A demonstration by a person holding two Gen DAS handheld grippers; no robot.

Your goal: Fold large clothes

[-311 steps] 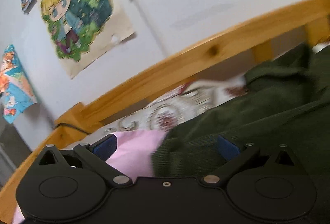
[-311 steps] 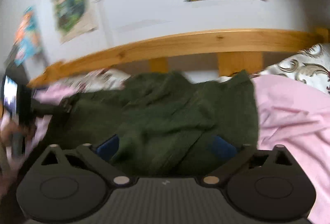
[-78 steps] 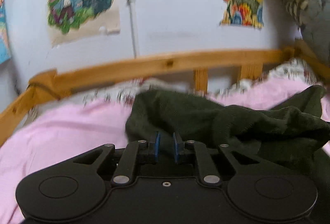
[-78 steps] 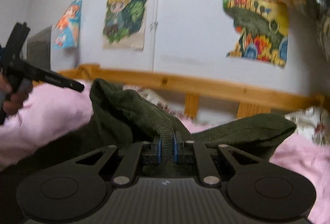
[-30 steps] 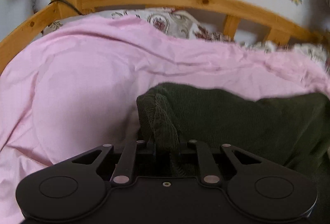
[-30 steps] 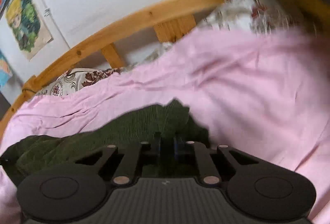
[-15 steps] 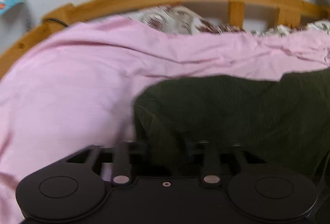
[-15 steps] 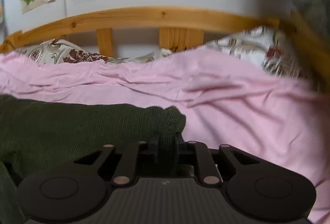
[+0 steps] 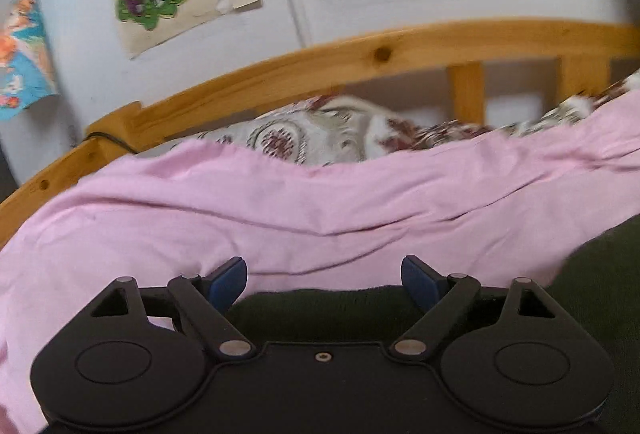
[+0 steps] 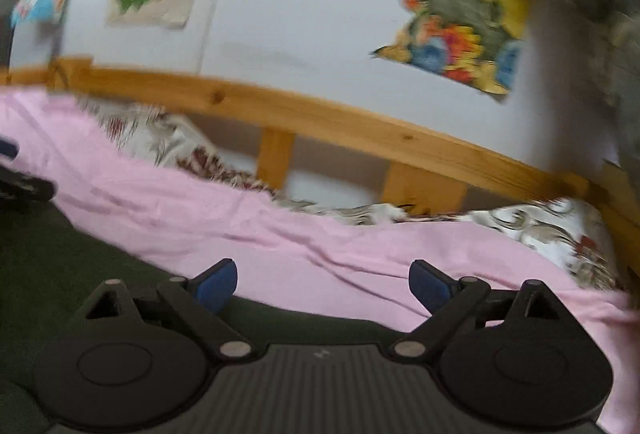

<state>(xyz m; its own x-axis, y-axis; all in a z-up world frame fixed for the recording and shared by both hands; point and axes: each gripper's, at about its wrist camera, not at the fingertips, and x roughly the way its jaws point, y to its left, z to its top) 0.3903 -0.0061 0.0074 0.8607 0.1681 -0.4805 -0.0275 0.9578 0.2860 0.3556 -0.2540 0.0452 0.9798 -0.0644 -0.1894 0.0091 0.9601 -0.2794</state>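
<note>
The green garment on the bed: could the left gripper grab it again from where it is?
Probably yes. The left gripper, jaws just opened and gripping nothing, sits right over the green garment on the pink sheet, with nothing between.

A: Both let go! The left gripper (image 9: 323,276) has just sprung wide, dropping the dark green garment (image 9: 320,308).

B: The right gripper (image 10: 322,284) too: cloth now lies loose, bottom left of frame.

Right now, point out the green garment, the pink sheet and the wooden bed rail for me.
green garment (image 9: 320,308): left wrist view, far edge between the open fingers.
pink sheet (image 9: 280,210): left wrist view, wrinkled middle.
wooden bed rail (image 10: 320,118): right wrist view, top bar.
</note>
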